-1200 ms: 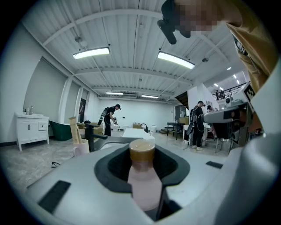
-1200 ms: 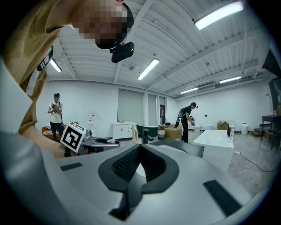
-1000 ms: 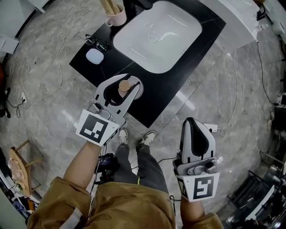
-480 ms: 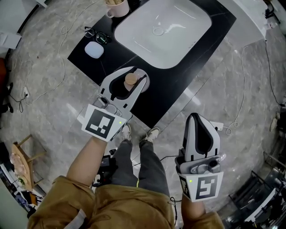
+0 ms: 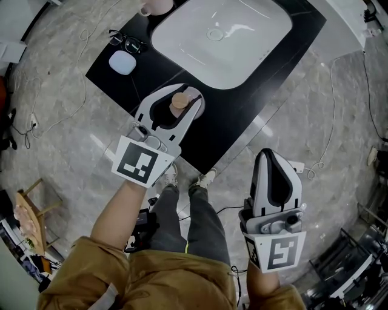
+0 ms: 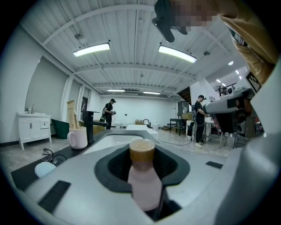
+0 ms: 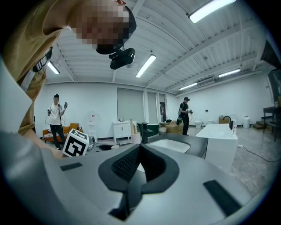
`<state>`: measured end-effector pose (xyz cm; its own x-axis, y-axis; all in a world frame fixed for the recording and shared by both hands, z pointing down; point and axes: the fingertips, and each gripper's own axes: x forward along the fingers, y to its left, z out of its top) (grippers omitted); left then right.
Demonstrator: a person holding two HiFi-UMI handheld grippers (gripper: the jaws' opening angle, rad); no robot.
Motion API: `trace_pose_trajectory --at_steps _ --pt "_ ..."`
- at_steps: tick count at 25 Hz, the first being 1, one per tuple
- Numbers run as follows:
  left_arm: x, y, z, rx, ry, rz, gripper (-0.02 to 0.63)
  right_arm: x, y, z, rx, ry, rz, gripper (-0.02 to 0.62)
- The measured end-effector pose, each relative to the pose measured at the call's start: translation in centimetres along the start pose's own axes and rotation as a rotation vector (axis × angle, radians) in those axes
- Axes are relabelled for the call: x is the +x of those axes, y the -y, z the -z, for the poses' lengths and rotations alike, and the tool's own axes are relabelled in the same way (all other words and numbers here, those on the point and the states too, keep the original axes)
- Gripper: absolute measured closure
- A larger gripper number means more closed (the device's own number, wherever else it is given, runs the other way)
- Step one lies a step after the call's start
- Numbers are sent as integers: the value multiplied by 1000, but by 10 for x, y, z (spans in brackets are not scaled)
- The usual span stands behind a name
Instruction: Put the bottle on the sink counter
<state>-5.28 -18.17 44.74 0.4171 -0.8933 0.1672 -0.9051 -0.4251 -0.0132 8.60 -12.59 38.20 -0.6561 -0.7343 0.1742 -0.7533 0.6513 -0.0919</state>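
A pink bottle (image 5: 180, 100) with a wooden cap stands upright between the jaws of my left gripper (image 5: 188, 92), which is shut on its body. It is over the black sink counter (image 5: 239, 115), near the front edge and just in front of the white basin (image 5: 224, 36). Whether its base touches the counter I cannot tell. In the left gripper view the bottle (image 6: 142, 180) fills the gap between the pads. My right gripper (image 5: 274, 156) hangs low at the right over the floor, shut and with nothing in it; the right gripper view shows this gripper (image 7: 141, 148) with its pads together.
On the counter's left end lie a white case (image 5: 123, 62), black glasses (image 5: 127, 42) and a pink mug (image 5: 154, 6) with sticks in it. A black faucet (image 6: 90, 125) stands behind the basin. Cables run over the marble floor (image 5: 66, 121). People stand far off in the room.
The left gripper with the bottle has shifted a little right along the counter's front, closer to the basin. The right gripper has hardly moved.
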Motion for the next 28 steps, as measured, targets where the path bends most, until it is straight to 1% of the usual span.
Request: trace_pose_trajectory --at_steps 12,19,24,26,28 --pt "9 2 12 37 -7 9 483 11 6 11 18 -18 -4 592" --pt "10 2 16 30 -12 11 483 17 6 14 22 -25 -13 592" --pt "11 2 17 43 -10 7 483 19 7 17 29 -31 -16 592" --pt "10 3 18 58 -17 8 483 20 8 17 31 -30 -17 592" --pt "11 4 19 95 -30 15 482 21 8 17 32 -28 -17 592"
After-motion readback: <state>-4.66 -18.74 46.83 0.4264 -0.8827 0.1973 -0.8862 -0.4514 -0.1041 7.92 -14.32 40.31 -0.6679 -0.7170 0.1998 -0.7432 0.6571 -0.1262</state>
